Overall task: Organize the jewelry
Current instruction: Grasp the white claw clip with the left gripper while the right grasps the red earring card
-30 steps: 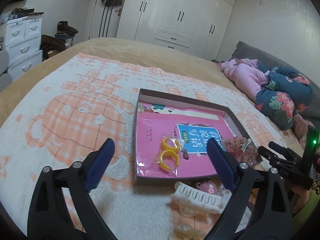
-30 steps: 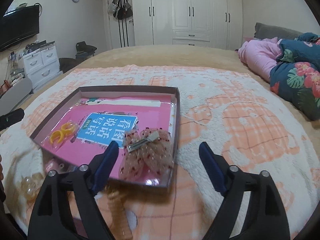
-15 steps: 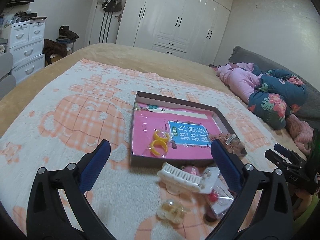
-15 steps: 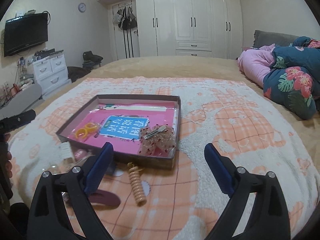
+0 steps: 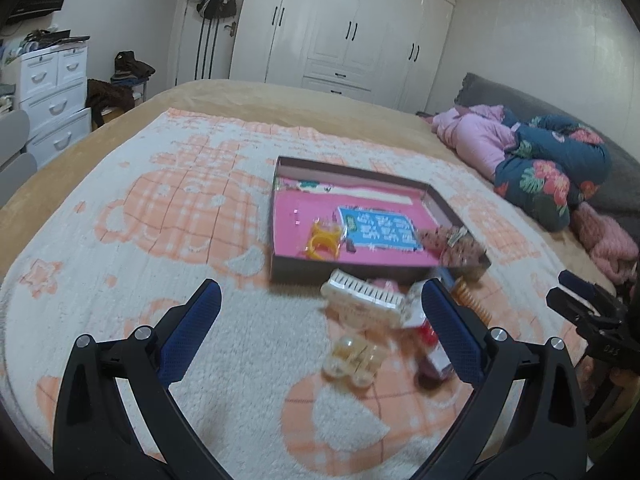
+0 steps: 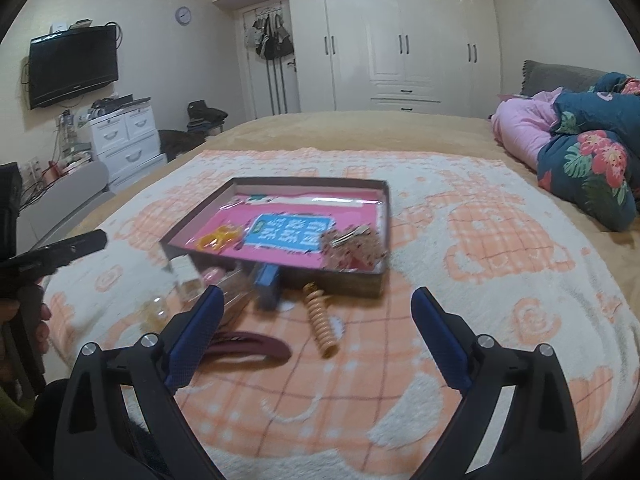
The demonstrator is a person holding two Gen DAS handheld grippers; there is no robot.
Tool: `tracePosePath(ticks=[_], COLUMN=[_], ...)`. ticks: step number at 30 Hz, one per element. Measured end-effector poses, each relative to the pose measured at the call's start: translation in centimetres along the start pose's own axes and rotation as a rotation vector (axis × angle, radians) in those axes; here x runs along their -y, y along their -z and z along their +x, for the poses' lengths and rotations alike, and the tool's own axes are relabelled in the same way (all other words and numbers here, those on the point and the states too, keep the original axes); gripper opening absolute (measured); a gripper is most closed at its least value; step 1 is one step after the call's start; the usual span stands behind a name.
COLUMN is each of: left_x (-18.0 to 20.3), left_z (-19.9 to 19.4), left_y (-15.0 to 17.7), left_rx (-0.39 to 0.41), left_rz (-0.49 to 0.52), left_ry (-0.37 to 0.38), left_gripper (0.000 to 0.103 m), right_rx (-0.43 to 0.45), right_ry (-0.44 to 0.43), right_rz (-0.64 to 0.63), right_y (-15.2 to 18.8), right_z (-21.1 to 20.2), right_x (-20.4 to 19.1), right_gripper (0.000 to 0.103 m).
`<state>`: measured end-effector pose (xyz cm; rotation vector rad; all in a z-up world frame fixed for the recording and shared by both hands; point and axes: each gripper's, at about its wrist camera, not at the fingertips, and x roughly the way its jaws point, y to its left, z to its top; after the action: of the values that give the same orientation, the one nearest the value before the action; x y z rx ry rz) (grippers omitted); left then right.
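A shallow brown box (image 5: 280,256) (image 6: 340,282) with a pink lining lies on the blanket. Inside it are yellow hair ties (image 5: 322,240) (image 6: 216,238) and a beige bow clip (image 5: 452,244) (image 6: 354,246). Loose in front of it lie a white claw clip (image 5: 362,294), a clear clip (image 5: 354,360), a red packet (image 5: 432,344), an orange spiral hair tie (image 6: 320,322) and a maroon clip (image 6: 248,350). My left gripper (image 5: 318,328) is open and empty, held above the loose items. My right gripper (image 6: 314,338) is open and empty, above the spiral tie.
The bed carries an orange and white blanket (image 5: 160,216). Pink and floral bedding (image 5: 540,164) is piled at the right. White drawers (image 5: 52,92) stand at the left and a wardrobe (image 6: 400,40) at the back wall.
Both grippers have pulled back and up from the box, so it looks smaller and more loose items show in front. Both stayed open and empty.
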<state>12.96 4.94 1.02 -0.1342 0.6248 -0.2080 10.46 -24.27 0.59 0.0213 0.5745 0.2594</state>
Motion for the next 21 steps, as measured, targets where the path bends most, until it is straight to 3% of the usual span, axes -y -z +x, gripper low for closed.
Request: tracePosePath(ticks=[7, 12, 21], left_x=[-0.3, -0.8, -0.7], left_z=[1.1, 2.8, 6.3], left_y=[1.4, 1.6, 0.3], left_rx=[-0.070, -0.130, -0.200], left_rz=[0.063, 0.074, 0.069], left_ry=[0.014, 0.046, 0.111], left_gripper=[0.092, 0.092, 0.092], right_rx=[-0.061, -0.121, -0.198], right_ry=[-0.098, -0.160, -0.243], right_rz=[-0.004, -0.001, 0.015], right_y=[1.1, 1.9, 2.5], right_z=[1.3, 2.9, 5.8], right_x=[-2.7, -4.1, -5.5], right_gripper=[0.090, 0.079, 0.050])
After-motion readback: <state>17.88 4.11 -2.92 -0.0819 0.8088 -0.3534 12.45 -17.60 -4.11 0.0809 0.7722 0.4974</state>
